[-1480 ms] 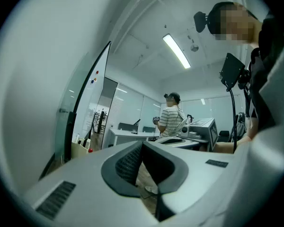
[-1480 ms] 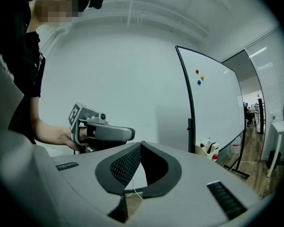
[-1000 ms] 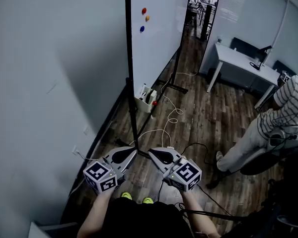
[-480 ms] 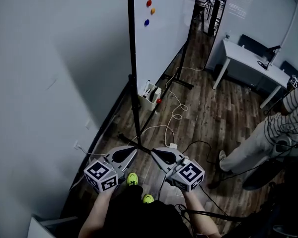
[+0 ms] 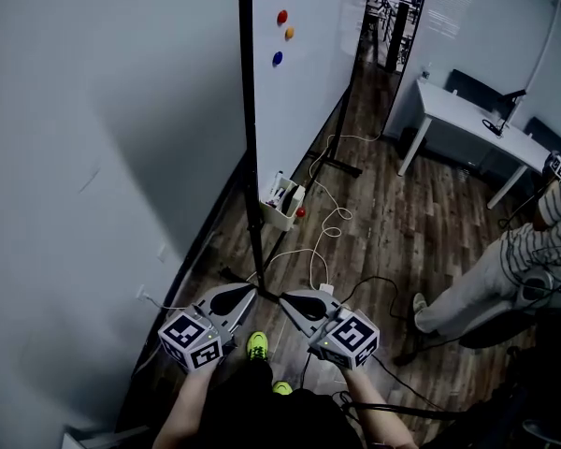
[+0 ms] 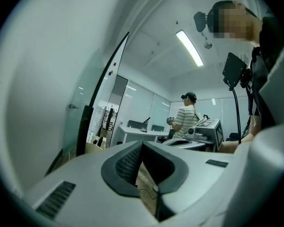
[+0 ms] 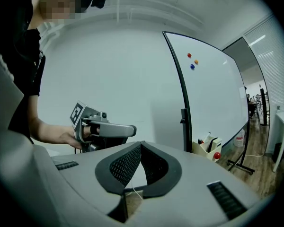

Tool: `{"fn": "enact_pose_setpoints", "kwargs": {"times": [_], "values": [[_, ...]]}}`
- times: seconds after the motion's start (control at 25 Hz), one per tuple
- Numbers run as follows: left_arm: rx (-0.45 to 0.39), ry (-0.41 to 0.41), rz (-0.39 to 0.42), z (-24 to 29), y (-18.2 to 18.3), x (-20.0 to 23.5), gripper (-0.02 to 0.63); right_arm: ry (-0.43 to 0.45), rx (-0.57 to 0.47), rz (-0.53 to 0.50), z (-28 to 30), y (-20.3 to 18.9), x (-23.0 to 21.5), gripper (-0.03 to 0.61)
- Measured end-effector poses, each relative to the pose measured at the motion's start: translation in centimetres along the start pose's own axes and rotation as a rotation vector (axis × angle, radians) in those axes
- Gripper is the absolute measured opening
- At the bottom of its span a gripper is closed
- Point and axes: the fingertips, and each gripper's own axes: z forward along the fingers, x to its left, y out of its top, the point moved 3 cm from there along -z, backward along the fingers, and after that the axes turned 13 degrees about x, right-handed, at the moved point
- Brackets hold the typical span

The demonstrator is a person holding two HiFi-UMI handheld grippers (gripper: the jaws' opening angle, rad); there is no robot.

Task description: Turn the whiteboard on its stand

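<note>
As the person steps in: one yellow-green shoe [image 5: 257, 345] is now ahead of the other [image 5: 280, 386], where a second ago both stood level. The three magnets on the whiteboard [image 5: 304, 110] have shifted slightly right in the head view.
Meaning for the task: this looks like an approach. Nothing grips the board yet, so the turn has not begun.
Where the whiteboard is: upright on its stand and edge-on to the person, with the black frame edge [image 5: 247, 110] straight ahead and the white face to its right.
Stand foot [image 5: 259, 271]: on the wood floor, just ahead of both claws.
Left claw [image 5: 250, 291]: jaws together, nothing between them, clear of the frame.
Right claw [image 5: 285, 298]: jaws together too, empty, beside the left one.
Count of claws: two.
Count of whiteboards: one.
Count of magnets: three, a red magnet [image 5: 282, 16], an orange magnet [image 5: 289, 34] and a blue magnet [image 5: 277, 58].
Count of marker holders: one marker holder [image 5: 280, 204], low on the board.
Count of desks: one white desk [image 5: 467, 110], well apart at the right.
Count of bystanders: one striped-shirt person [image 5: 533, 251].
</note>
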Motion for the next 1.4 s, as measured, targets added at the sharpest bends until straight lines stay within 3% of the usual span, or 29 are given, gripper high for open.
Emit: {"fn": "enact_pose_setpoints", "kwargs": {"times": [0.56,0.84,1.2,1.4], "values": [[-0.007,-0.021,0.026,4.2,5.2,7.5,0.028,-0.083,0.009,0.008,3.7,3.3,-6.8,-0.008],[-0.003,-0.015,0.054,6.1,8.0,11.4,0.068,-0.116,0.010,0.025,5.5,4.4,-9.2,-0.008],[0.013,0.058,0.112,8.2,11.9,16.4,0.240,-0.159,0.012,0.052,7.7,5.3,-11.4,-0.008],[0.015,0.050,0.147,9.7,13.4,18.6,0.277,-0.194,0.011,0.063,9.1,5.7,-12.8,-0.008]]}}
